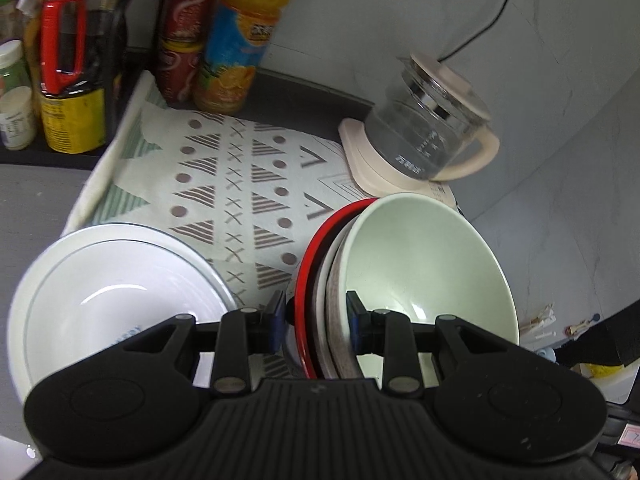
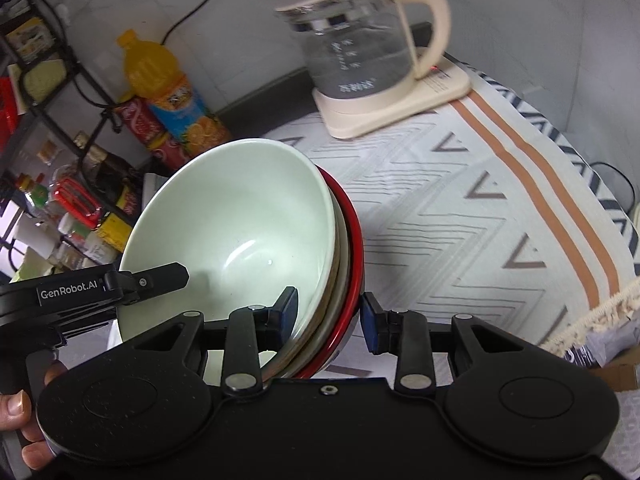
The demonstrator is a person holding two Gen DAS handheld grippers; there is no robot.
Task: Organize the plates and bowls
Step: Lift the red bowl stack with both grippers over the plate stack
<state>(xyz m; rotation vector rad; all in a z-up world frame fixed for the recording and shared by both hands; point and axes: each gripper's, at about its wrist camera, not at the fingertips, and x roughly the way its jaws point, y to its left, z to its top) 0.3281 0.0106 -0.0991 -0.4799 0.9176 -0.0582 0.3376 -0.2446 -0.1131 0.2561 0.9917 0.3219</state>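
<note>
A stack of nested bowls (image 1: 420, 256) hangs tilted above the patterned cloth (image 1: 240, 184): a pale green bowl (image 2: 240, 220) innermost, whitish ones behind it, a red bowl (image 2: 354, 240) outermost. My left gripper (image 1: 316, 320) is shut on one side of the stack's rims, one pad inside the green bowl and one against the red. My right gripper (image 2: 329, 318) clamps the opposite side the same way. One of the left gripper's fingers (image 2: 168, 274) shows inside the green bowl. A wide white bowl (image 1: 112, 292) with a thin blue line rests on the cloth at lower left.
A glass kettle (image 1: 424, 136) on its cream base stands at the cloth's far right corner. An orange juice bottle (image 1: 240, 40) and red cans (image 1: 184, 32) line the back wall. A black rack (image 1: 68, 60) of condiments is at left. A person's hand (image 2: 20, 420) holds the left gripper's handle.
</note>
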